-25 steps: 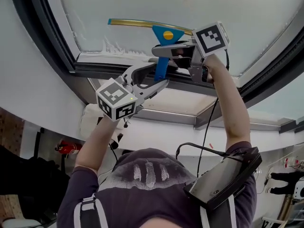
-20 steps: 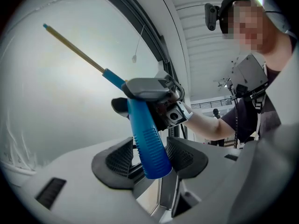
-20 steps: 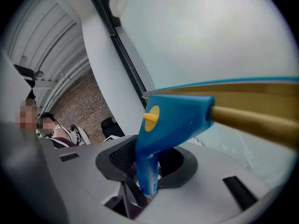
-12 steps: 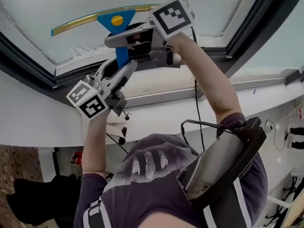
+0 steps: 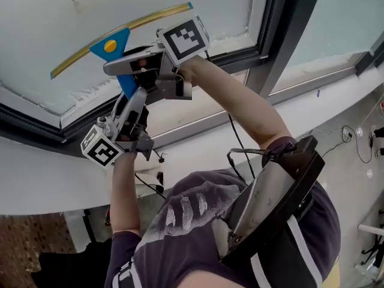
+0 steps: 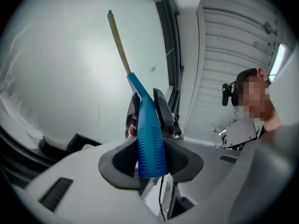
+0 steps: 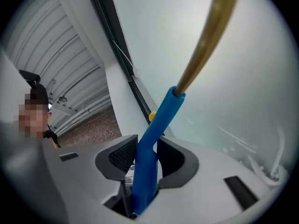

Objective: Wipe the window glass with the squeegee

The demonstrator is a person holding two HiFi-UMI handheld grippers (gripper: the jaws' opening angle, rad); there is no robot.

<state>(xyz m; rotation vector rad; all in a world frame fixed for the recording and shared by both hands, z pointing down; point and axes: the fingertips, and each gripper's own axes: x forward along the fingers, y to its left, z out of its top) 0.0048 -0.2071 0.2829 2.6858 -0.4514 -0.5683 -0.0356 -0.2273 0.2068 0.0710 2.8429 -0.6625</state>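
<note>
Since the window glass [image 5: 36,29] rises above me, I hold the squeegee [image 5: 111,44] blade against it with 2 grips. My left claw [image 5: 133,98] has just been closing on the handle's end. My right claw [image 5: 123,65], its jaws just easing wider, clasps the handle nearer the blade.

Squeegee [image 7: 156,125] blade past top edge

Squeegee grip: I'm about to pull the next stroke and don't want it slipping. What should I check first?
1. Left gripper on the blue plastic squeegee handle: ok, pads press it; jaws have just been closing.
2. Right gripper on that handle: ok, handle between its pads, though jaws have just been opening.
3. Yellow squeegee blade pressed flat on the window glass: cannot tell.
4. Blade apart from the dark window frame: ok.
</note>
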